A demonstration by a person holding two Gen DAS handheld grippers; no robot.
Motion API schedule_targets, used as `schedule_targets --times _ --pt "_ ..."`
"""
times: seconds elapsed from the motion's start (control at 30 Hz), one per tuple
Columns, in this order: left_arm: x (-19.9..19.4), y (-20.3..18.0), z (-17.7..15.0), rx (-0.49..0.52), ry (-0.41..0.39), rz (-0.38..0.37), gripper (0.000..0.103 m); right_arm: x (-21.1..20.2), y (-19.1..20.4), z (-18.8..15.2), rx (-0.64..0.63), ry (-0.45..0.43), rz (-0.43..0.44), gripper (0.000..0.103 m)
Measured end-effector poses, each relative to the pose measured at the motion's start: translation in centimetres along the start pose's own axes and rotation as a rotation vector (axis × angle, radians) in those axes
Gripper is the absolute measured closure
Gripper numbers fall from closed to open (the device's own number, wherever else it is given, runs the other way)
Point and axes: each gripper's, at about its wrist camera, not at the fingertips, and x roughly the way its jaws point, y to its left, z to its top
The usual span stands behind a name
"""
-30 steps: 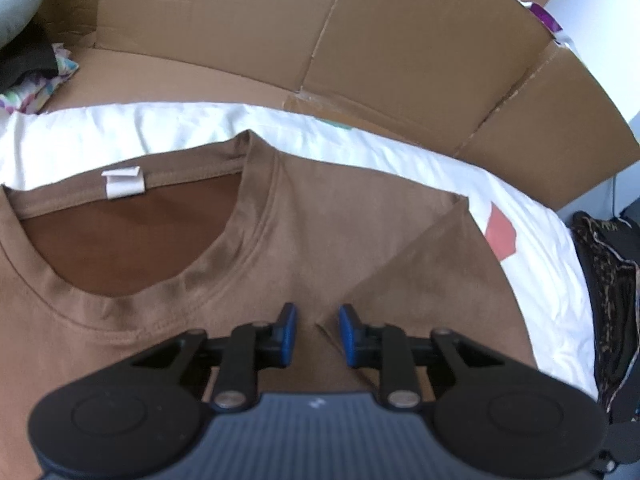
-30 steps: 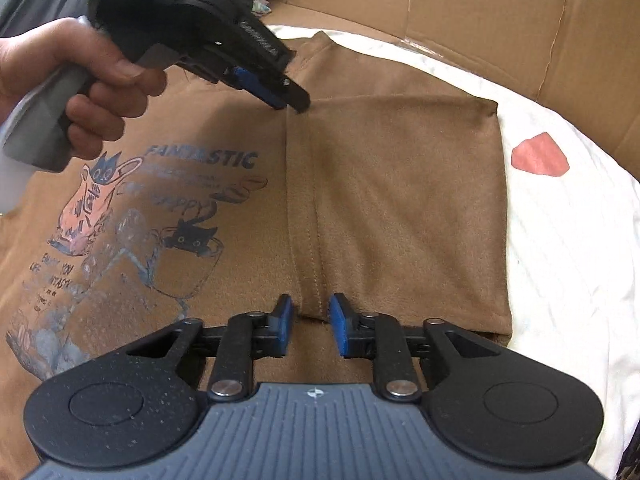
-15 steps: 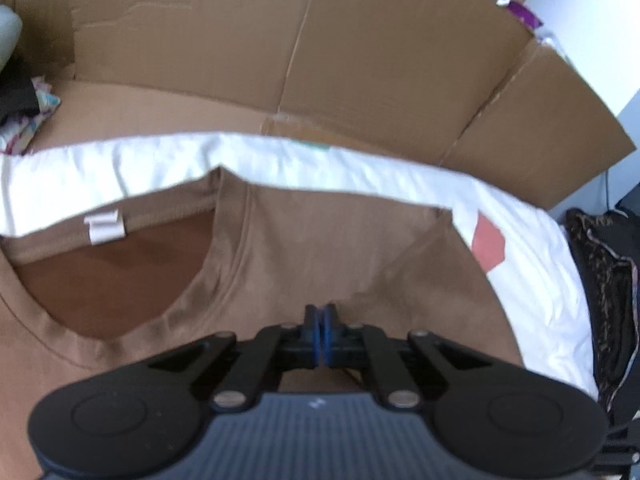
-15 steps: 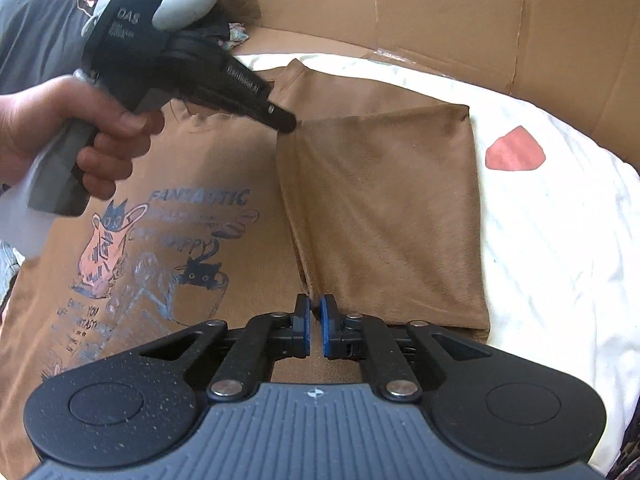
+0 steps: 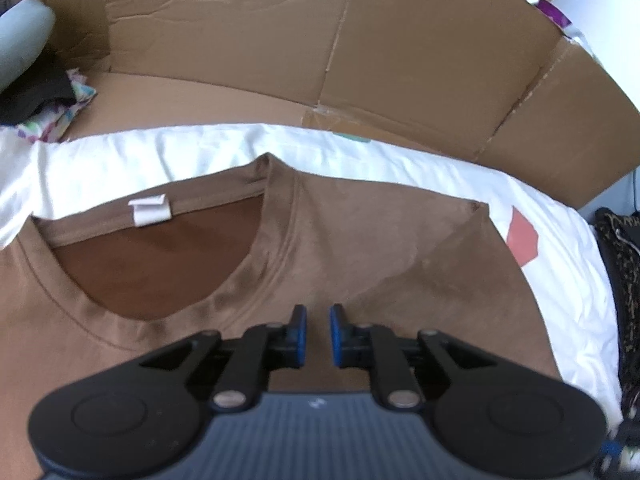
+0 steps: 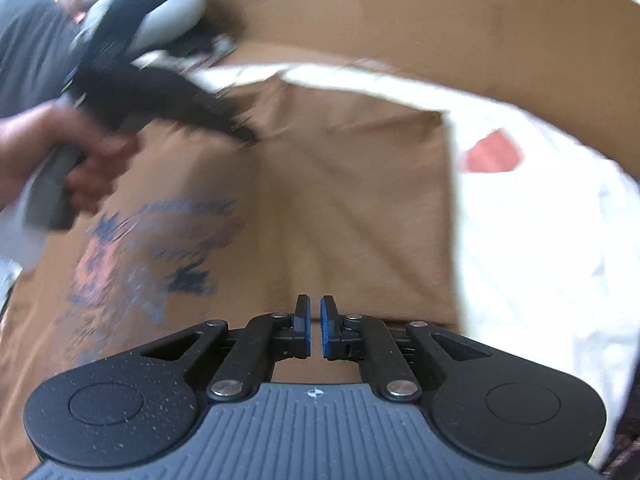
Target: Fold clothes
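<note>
Half a second ago both my grippers pinched the folded flap; now the left gripper (image 5: 318,330) is spread and the right gripper (image 6: 314,326) stands slightly parted, seemingly empty through blur. The T-shirt (image 5: 380,248) lies on the white sheet (image 5: 168,156), its right side folded inward.

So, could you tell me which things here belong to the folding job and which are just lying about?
Part of the job:
- brown T-shirt, right side folded in
- left tool, open above the shirt
- right tool, a narrow gap between its pads
- white sheet under the shirt

Lying about:
- cardboard walls
- patterned cloth
- dark clothes
</note>
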Motion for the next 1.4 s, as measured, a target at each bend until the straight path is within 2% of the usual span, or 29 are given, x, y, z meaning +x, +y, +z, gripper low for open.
schedule_targets --times 0.1,0.17,0.33,0.37,0.53,0.63,0.77,0.93,1.23,1.27,1.33,1.4 --pt "-0.3 -0.3 -0.5 -0.020 0.010 -0.021 0.087 -0.7 -2.0 0.0 0.018 -0.028 -0.087 0.096" --pt "-0.8 -0.8 -1.2 -0.024 0.014 -0.031 0.085 -0.9 -3.2 -0.3 0.028 -0.032 -0.131 0.089" --pt "-1.4 -1.8 -2.4 -0.041 0.030 -0.048 0.083 -0.8 -5.3 -1.4 0.083 -0.028 -0.148 0.077" --pt "-1.5 -2.0 -2.7 -0.045 0.034 -0.047 0.082 -0.7 -5.5 -1.6 0.086 -0.028 -0.147 0.070" --pt "-2.1 -2.7 -4.5 -0.125 0.047 -0.062 0.076 0.1 -5.1 -2.5 0.057 -0.017 -0.136 0.069" --pt "-2.5 -3.5 -5.4 -0.136 0.067 -0.060 0.074 0.7 -5.1 -2.9 0.057 -0.011 -0.134 0.069" --pt "-2.9 -4.6 -6.6 -0.150 0.094 -0.056 0.064 1.2 -5.2 -2.8 0.069 -0.022 -0.142 0.070" --pt "-3.1 -6.2 -7.6 -0.183 0.107 -0.089 0.064 1.7 -5.8 -3.0 0.073 -0.018 -0.163 0.070" --pt "-1.7 -8.6 -9.5 -0.208 0.142 -0.089 0.065 1.9 -6.6 -3.3 0.130 -0.033 -0.152 0.070" --pt "-1.6 -8.7 -9.7 -0.217 0.139 -0.085 0.066 2.0 -6.7 -3.3 0.142 -0.034 -0.150 0.071" --pt "-1.4 -8.9 -10.0 -0.236 0.132 -0.077 0.075 2.0 -6.9 -3.4 0.158 -0.036 -0.149 0.071" --pt "-1.2 -9.1 -10.3 -0.251 0.132 -0.074 0.095 2.0 -7.1 -3.4 0.173 -0.037 -0.147 0.071"
